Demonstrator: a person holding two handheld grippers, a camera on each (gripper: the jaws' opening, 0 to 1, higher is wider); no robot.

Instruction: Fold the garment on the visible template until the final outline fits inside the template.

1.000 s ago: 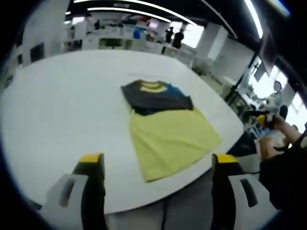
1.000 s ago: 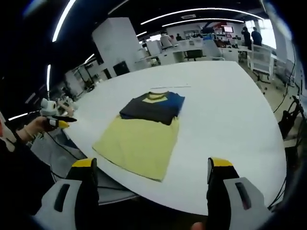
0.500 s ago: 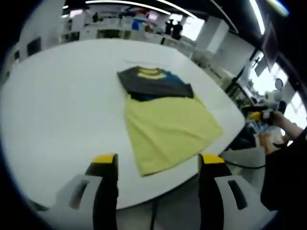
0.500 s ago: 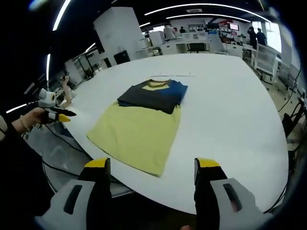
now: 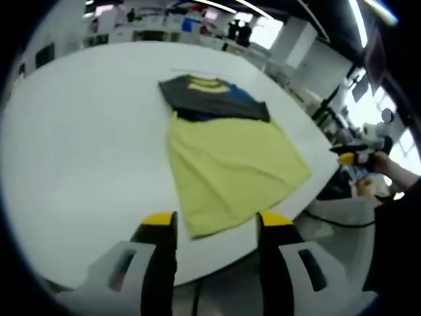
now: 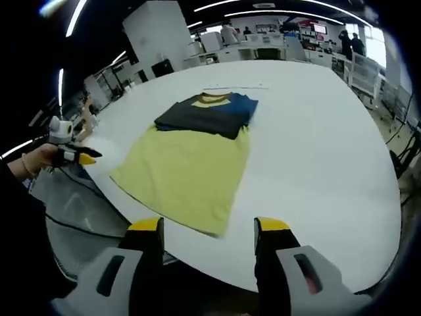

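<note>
Shirt (image 5: 227,148) lies flat on table (image 5: 79,145), at 12 o'clock from my left claw (image 5: 214,224) and right claw (image 6: 207,227); both gape, empty.

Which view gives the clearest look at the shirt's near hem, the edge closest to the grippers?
The left gripper view: the shirt's near hem lies just ahead of that gripper's open jaws. The right gripper view shows the same hem too, a bit further from its jaws, near the table edge.
</note>
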